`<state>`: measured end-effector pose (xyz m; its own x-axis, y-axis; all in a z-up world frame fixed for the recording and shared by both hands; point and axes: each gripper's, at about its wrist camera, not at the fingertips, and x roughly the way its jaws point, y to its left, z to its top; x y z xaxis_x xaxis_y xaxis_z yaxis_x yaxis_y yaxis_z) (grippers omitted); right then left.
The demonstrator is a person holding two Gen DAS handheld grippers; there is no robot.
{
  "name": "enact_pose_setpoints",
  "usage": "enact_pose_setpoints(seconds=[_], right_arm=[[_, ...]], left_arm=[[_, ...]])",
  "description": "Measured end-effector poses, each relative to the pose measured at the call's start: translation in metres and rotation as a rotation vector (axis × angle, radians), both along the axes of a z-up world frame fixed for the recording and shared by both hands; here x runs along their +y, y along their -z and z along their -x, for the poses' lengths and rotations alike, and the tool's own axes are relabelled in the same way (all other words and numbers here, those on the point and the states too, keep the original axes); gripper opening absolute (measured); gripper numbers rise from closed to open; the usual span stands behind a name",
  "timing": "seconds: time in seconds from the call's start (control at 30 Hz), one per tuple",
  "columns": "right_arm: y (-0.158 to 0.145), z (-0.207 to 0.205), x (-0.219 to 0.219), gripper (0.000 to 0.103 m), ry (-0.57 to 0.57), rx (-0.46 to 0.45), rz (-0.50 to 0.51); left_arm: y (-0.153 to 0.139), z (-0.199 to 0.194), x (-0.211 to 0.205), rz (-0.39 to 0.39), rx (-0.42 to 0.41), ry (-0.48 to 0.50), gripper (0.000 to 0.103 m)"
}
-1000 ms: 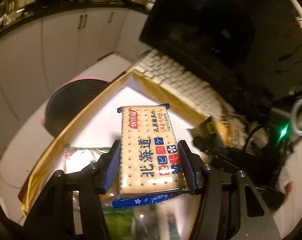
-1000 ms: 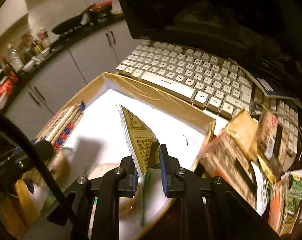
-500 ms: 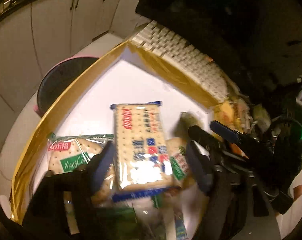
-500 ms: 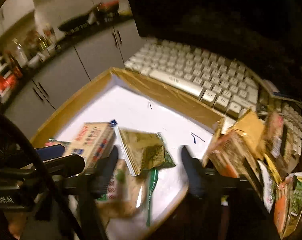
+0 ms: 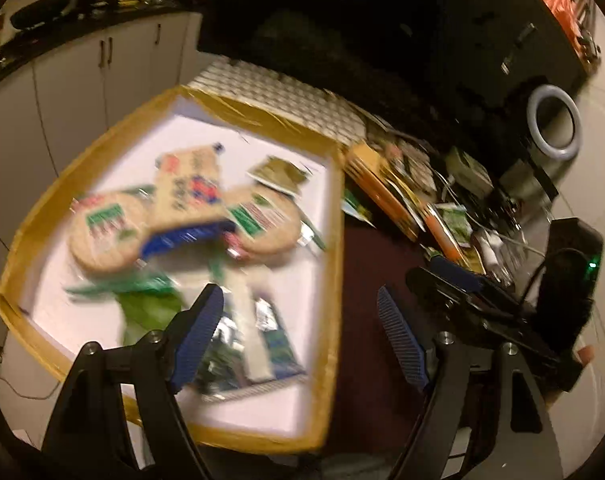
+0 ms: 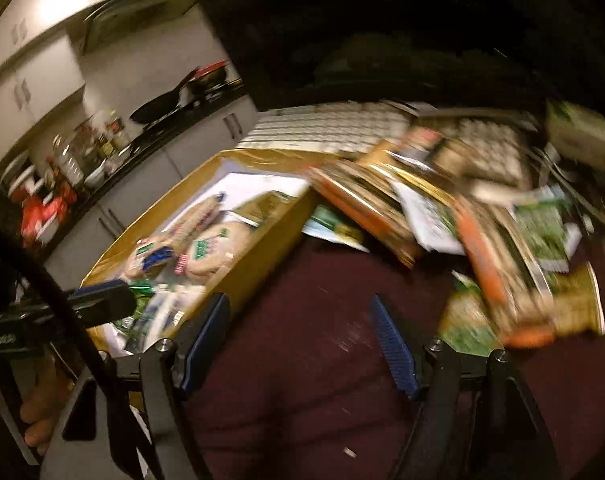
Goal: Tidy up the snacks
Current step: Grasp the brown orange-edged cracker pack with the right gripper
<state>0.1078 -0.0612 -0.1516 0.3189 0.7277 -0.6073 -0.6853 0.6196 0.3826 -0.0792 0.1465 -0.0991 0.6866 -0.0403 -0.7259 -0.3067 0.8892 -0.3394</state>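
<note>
Both packets have been let go within the last second. The cracker packet [image 5: 190, 188] that was clamped in the left tool [image 5: 302, 336] a second ago now lies inside the cardboard box [image 5: 330, 280], resting across two round biscuit packs [image 5: 102, 232]. The gold sachet [image 5: 280, 174] that was pinched upright in the right tool [image 6: 302, 344] has also been dropped and lies flat on the box's white floor, just beyond the crackers.

The left tool is now spread wide with nothing between its blue pads; it has been drawn back and swung rightward, so that one finger hangs over the box's near end and the other over the dark red table [image 5: 374, 280]. The right tool is likewise wide open and empty, and has been turned away from the box toward the loose snack pile [image 6: 442, 216] heaped against the keyboard [image 6: 342, 128]. Both views are blurred by the motion, so small labels cannot be read.

It is judged that one delivery is finished and that a fresh pick from the pile is being set up. Many packets remain outside the box, so the sorting is thought to be only partly done
</note>
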Motion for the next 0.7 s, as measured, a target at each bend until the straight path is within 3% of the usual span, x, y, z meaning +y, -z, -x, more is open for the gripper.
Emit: enact_pose_setpoints(seconds=[0.13,0.37,0.7], right_arm=[[0.008,-0.019,-0.020,0.073,0.053,0.082,-0.076],[-0.001,-0.034,-0.056,0.073,0.120,0.123,-0.227],[-0.025,-0.070,-0.102,0.073,0.229,0.104,-0.202]], left_arm=[[0.002,-0.004,-0.022,-0.002,0.022,0.027,0.080],[0.001,-0.011,-0.046,-0.026,0.053,0.067,0.080],[0.004,-0.016,-0.064,-0.046,0.068,0.104,0.080]])
